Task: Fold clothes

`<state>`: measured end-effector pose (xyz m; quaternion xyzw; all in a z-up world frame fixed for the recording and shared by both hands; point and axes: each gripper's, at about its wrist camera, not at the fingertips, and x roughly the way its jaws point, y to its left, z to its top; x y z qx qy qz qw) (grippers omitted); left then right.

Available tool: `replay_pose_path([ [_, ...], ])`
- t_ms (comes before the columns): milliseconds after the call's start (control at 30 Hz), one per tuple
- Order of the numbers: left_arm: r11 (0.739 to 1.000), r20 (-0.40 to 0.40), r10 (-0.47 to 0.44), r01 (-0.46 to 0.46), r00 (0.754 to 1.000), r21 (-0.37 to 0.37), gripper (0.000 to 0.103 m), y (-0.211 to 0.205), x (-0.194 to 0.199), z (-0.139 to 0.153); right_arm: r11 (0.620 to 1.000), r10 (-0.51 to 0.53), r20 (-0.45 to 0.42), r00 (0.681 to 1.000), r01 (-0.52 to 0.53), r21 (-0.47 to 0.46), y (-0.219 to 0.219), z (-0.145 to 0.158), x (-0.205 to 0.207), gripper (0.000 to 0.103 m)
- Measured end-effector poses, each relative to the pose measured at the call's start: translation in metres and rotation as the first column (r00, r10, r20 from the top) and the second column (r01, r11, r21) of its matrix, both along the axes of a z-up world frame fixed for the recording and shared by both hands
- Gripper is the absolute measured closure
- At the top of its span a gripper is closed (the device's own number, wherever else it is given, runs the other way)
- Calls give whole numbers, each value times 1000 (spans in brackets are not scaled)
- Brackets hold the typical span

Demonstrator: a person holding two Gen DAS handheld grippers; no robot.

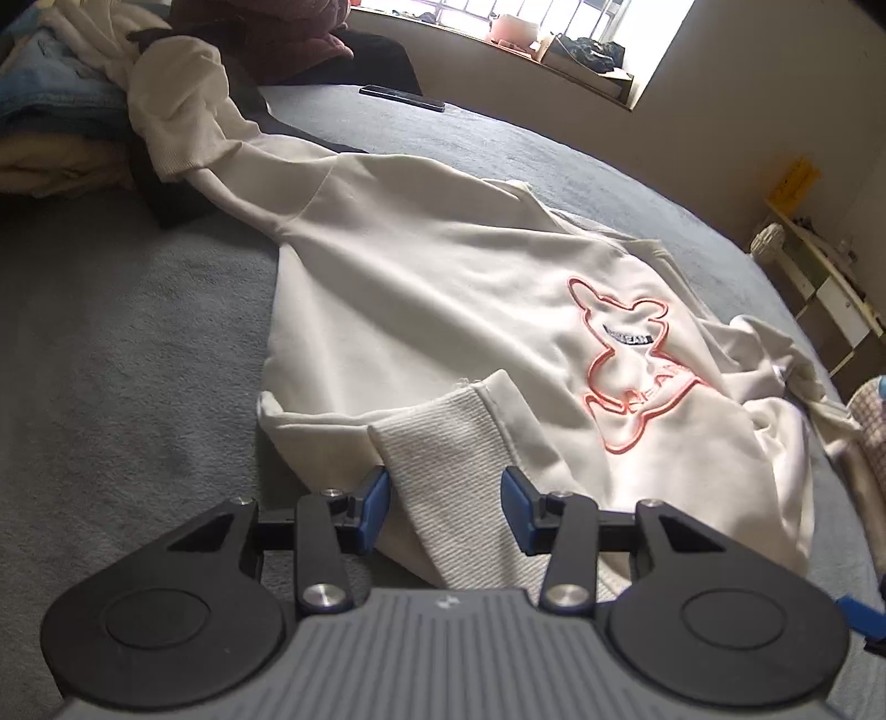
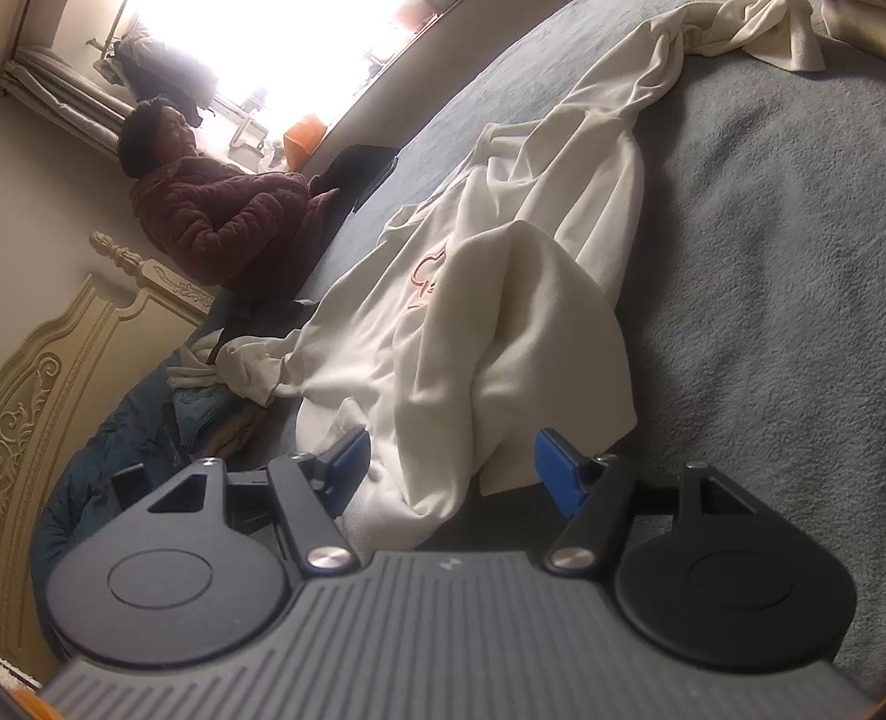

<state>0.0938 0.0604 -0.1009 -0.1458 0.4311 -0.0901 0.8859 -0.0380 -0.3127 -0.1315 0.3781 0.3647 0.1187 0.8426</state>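
Here a cream sweatshirt (image 1: 443, 310) lay spread on the grey bed (image 1: 122, 343), with its front up and a pink outlined figure (image 1: 626, 365) printed on the chest. One sleeve (image 1: 221, 144) ran away toward a pile of clothes (image 1: 50, 111) at the far left part of the bed, and the end of that sleeve rested against the pile. The ribbed hem (image 1: 443, 476) of the sweatshirt was turned up at the near edge of the bed.

The left gripper (image 1: 446, 512) stood at this hem. Its blue pads (image 1: 376, 507) were on both sides of the ribbed band, with the band between them; the left pad touched the cloth, but beside the right pad a narrow gap was visible, so the jaws were not pressed on it.

The right gripper (image 2: 462, 471) was at another part of the same sweatshirt (image 2: 498, 332), where the cloth rose in a loose fold. Its jaws were spread wide, the fold lay between them, and the pads did not squeeze it.

A person in a dark red padded jacket (image 2: 221, 221) sat at the far side of the bed, next to a carved cream headboard (image 2: 66, 354). A dark flat phone (image 1: 401, 98) lay on the bed near the window (image 1: 498, 22).
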Motion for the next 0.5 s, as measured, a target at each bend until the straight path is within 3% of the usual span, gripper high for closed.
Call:
replay_pose_path([
  [67, 998, 23, -27, 29, 999, -59, 82, 1, -3, 2, 1000, -1, -3, 1000, 1, -1, 0, -1, 0, 37],
  [133, 994, 31, -50, 53, 998, -96, 82, 0, -4, 2, 1000, -4, -7, 1000, 4, -5, 1, -2, 1, 37],
  [333, 994, -50, -38, 33, 998, -101, 82, -1, 3, -15, 1000, 2, -9, 1000, -2, -31, 6, -3, 5, 37],
  [400, 994, -46, -38, 33, 998, -109, 97, -1, 0, -17, 998, 4, -2, 1000, -4, -64, 7, -1, 5, 37],
  [500, 989, -42, -23, 16, 999, -145, 99, 3, -5, -13, 995, -4, -1, 1000, 3, -102, 7, 0, 6, 37],
])
